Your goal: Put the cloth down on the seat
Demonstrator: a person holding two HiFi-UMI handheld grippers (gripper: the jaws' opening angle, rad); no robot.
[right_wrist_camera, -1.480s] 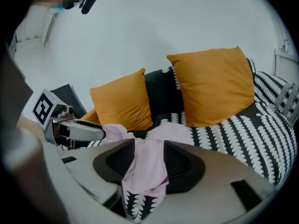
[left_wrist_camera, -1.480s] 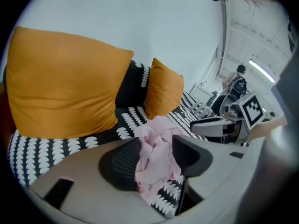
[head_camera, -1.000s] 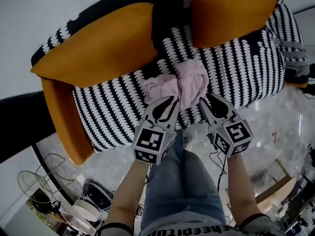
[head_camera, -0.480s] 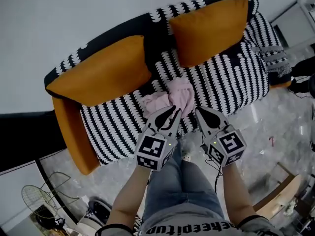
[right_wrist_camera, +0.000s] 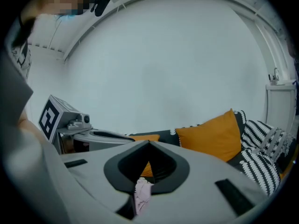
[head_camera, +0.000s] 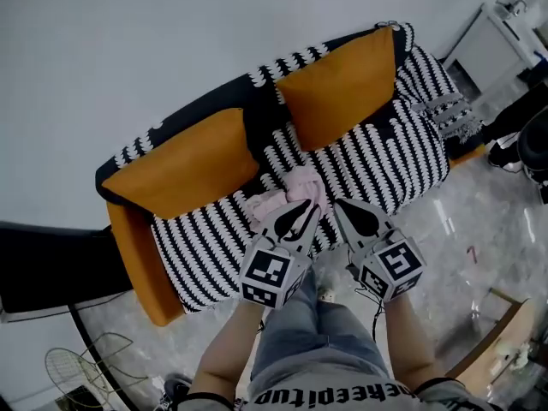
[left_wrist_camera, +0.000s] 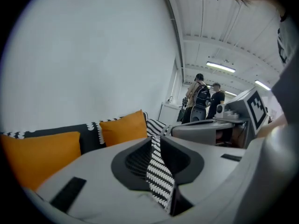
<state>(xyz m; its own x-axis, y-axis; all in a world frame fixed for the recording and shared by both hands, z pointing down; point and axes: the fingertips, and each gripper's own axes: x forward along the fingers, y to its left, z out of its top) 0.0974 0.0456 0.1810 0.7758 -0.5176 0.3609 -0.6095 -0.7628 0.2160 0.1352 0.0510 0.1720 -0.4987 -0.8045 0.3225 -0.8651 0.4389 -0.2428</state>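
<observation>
Jaws L: L gripper [head_camera: 308,212] a crack apart, empty; I see only seat stripes thru the gap.
Jaws R: R gripper [head_camera: 342,208] closed on nothing.
Cloth: bunched pink cloth [head_camera: 289,197] on seat [head_camera: 377,157], front-middle, just past both tips.
Done: cloth's down and let go, I'd say.
Left: prob. nothing; just pull clear.

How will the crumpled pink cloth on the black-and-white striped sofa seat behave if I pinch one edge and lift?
The crumpled pink cloth lies in soft lumps and folds, so it is probably floppy and would hang from whichever edge is pinched. It looks thin, so it is likely light. If pushed across the black-and-white striped sofa seat, it would probably bunch up rather than slide or roll.
</observation>
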